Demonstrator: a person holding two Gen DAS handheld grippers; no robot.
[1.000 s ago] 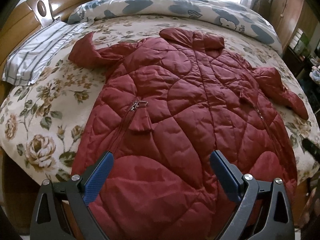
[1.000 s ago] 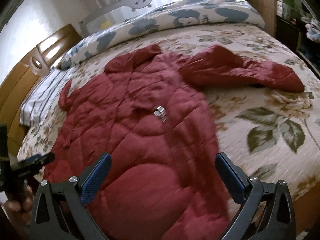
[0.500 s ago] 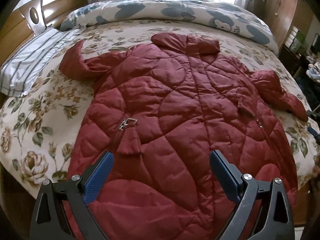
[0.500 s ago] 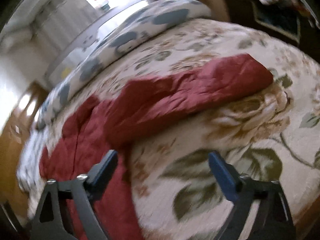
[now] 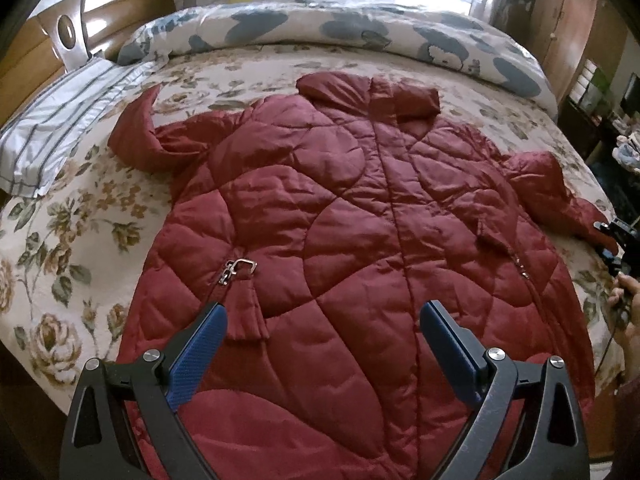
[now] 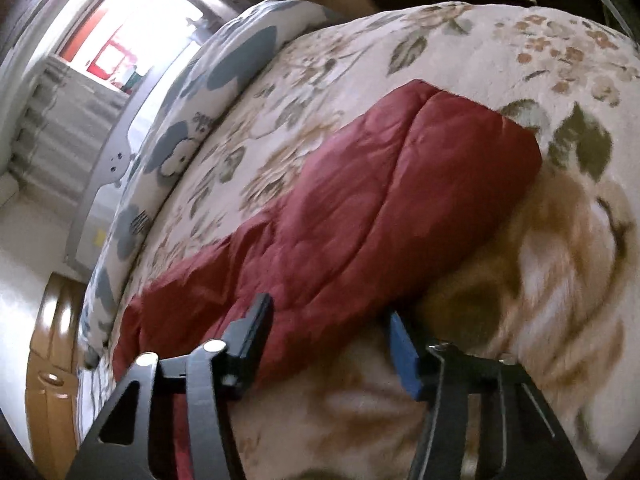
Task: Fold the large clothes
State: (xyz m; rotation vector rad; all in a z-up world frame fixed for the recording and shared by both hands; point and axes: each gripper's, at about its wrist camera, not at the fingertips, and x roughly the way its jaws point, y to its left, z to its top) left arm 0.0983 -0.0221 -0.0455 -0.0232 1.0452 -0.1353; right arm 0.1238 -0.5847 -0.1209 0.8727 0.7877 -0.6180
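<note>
Here right hand-held gripper (image 6: 332, 340) closing round coat sleeve (image 6: 360, 220); left hand-held gripper (image 5: 322, 336) wide, empty.

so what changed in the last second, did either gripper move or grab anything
The right hand-held gripper swung from over the coat's body out to its right sleeve, rolling as it went; its jaws are closing with the sleeve's edge between them, not yet clearly pinched. The left hand-held gripper stayed open above the hem, edging slightly forward. The red coat lies flat as before.
</note>
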